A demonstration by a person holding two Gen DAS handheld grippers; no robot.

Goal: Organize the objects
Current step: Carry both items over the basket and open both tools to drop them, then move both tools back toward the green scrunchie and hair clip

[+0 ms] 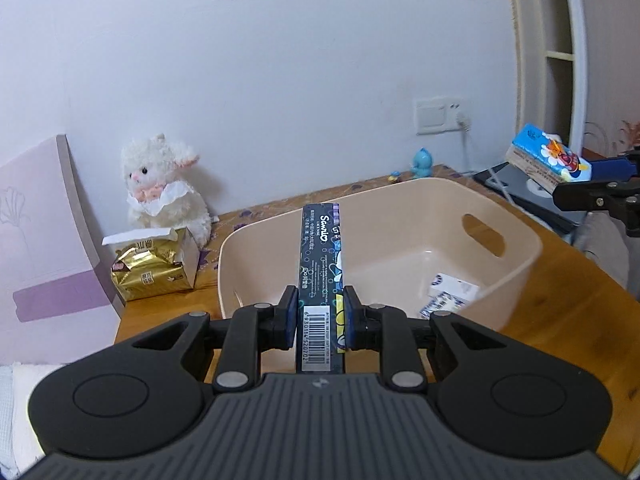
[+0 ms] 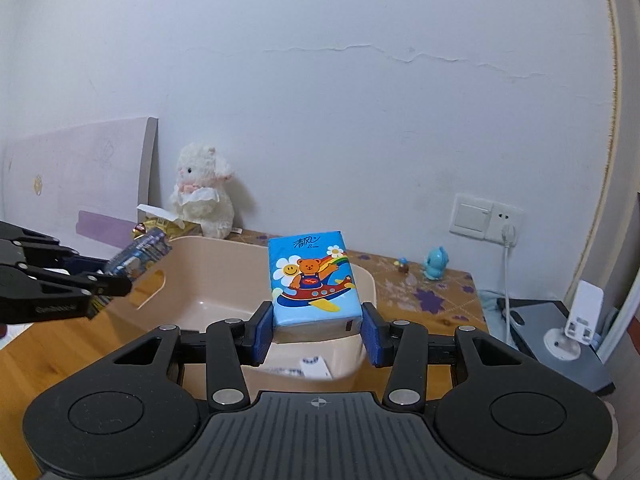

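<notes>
A: Left gripper (image 1: pixel 321 316) clamped on the narrow sides of a long dark box (image 1: pixel 320 280), held edge-up, far end reaching out over the near rim of the beige bin (image 1: pixel 520 256).

B: Right gripper (image 2: pixel 318 330) pinching a blue tissue pack (image 2: pixel 310 280) flat between its pads, also above the bin.

A: Inside already, at the bottom: white and blue packets (image 1: pixel 448 294), possibly more tissues; too small to read.

B: Best to carry each load further over the open middle, drop low, then let go. Better one at a time, to avoid a clash of grippers.

A: Worth laying the box along the bin's left wall, pack beside the packets.

B: Beyond the bin: gold bag (image 1: pixel 148 276) and plush lamb (image 1: pixel 164 184) at far left, clear of the path.
</notes>
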